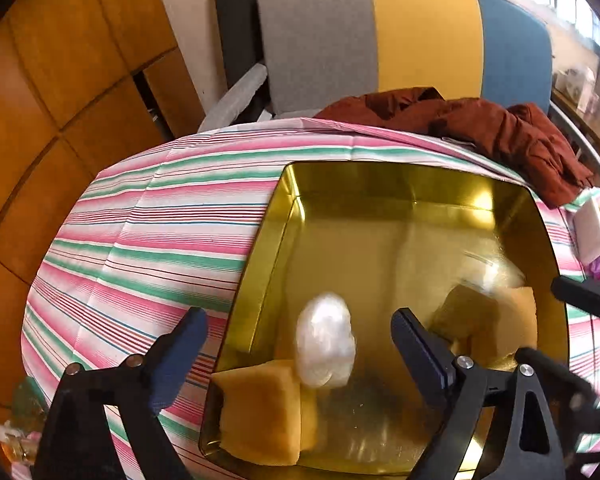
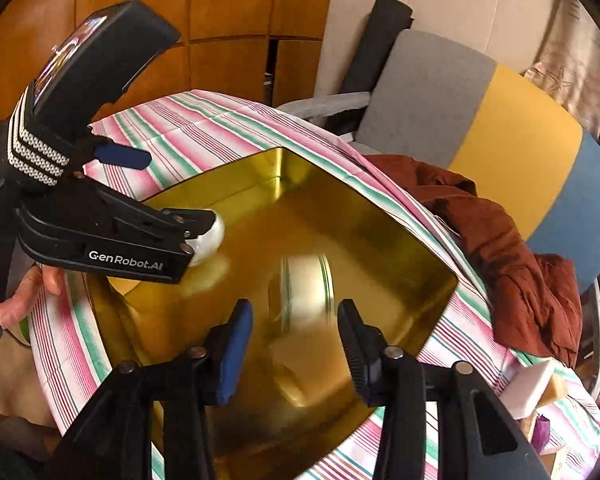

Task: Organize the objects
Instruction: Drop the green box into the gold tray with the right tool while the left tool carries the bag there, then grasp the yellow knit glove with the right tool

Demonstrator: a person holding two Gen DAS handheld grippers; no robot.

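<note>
Striped tablecloth point(image 1: 148, 216) covers the table, pink/green/white. Landmark: gold tin tray point(image 1: 284, 216), square, open-topped, sitting on the cloth. Beyond the tray's far side stands a chair back point(image 1: 380, 40) in grey, yellow and blue panels, with a black roll point(image 1: 236, 20) leaning by its grey end; wood panelling point(image 1: 60, 60) lies off the tray's far-left corner. A crumpled rust-red cloth point(image 1: 520, 136) lies heaped on the table edge at the tray's far-right corner, touching the rim area but not inside. By the tray's right side sit a white block point(image 2: 534, 388) and small tan and purple bits, too small to identify. Inside the tray: a tan sponge-like block point(image 1: 260, 412) in the near-left corner, a second tan block point(image 1: 488, 320) at the near-right; exact count unclear through reflections. A white crumpled plastic wad point(image 1: 326, 340) is over the tray's near-left floor, blurred, between the left gripper point(image 1: 300, 336) fingers with daylight on both sides; those jaws stand wide apart, gripping nothing. Right gripper point(image 2: 296, 320) hangs above the tray's near-right floor, jaws partly apart; a blurred pale round thing point(image 2: 304, 288) sits past them, untouched. In the right wrist view the left gripper's body hides the tray's left rim, and a hand point(image 2: 24, 296) shows under it.
</note>
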